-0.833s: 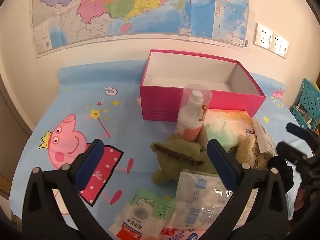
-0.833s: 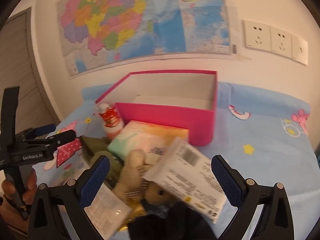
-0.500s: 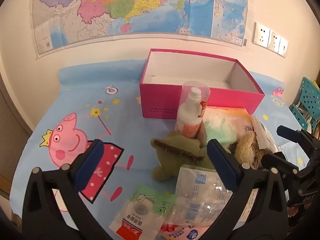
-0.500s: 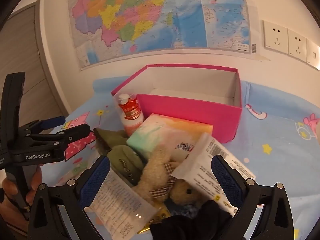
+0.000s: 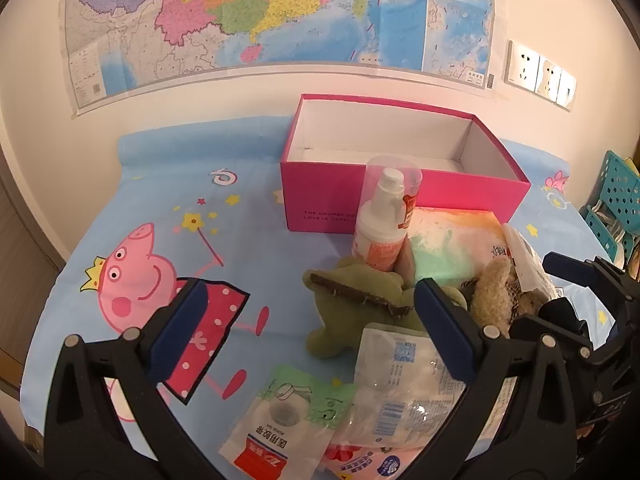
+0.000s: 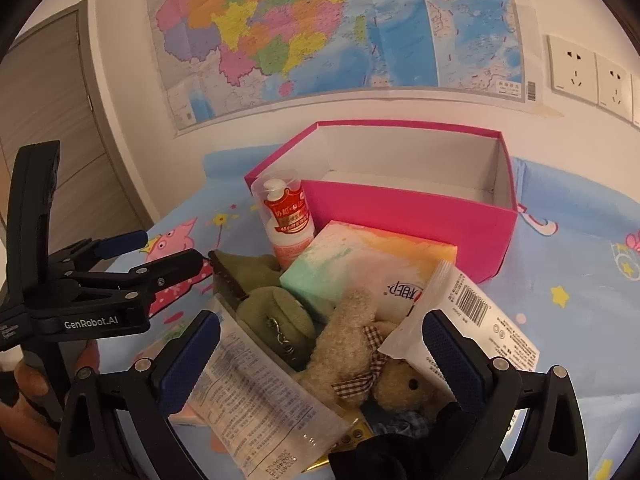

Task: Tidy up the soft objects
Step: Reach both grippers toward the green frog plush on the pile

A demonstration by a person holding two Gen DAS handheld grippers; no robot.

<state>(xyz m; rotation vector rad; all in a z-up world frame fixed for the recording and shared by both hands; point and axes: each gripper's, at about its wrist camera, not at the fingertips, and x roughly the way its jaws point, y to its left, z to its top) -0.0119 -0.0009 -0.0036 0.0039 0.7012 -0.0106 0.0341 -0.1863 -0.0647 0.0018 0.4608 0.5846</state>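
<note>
Nearest to us, both claws hang spread wide with nothing between their pads. Our left claw [image 5: 312, 328] hovers over the cartoon bedsheet [image 5: 160, 208], and just under and past its right finger [image 5: 444, 328] lies a clear plastic pouch [image 5: 400, 384] beside a green-and-white packet [image 5: 280, 412]. Our right claw [image 6: 320, 354] is released too, poised above the heap of soft things: a clear printed pouch [image 6: 256, 396] lies under its left finger [image 6: 188, 360], and a white barcode packet [image 6: 468, 316] leans by its right finger [image 6: 452, 356].

Between those fingers and a little beyond them lies the tan teddy bear [image 6: 360, 360], on its side with a checked bow, touching the green plush toy [image 6: 276, 312] to its left. From the left view the same green plush toy [image 5: 360, 304] sits just ahead of the claw, toward its right finger, with the teddy bear [image 5: 500, 296] further right.

Behind the toys rests a pastel tissue pack [image 6: 360, 264], and a white pump bottle [image 6: 286, 220] stands upright at its left corner. Farther back the pink box [image 6: 400, 216] sits open, its white inside bare where we can see it. A map [image 6: 320, 28] hangs on the wall behind. At the left edge of the right view, a hand [image 6: 28, 384] grips the left claw's handle.
</note>
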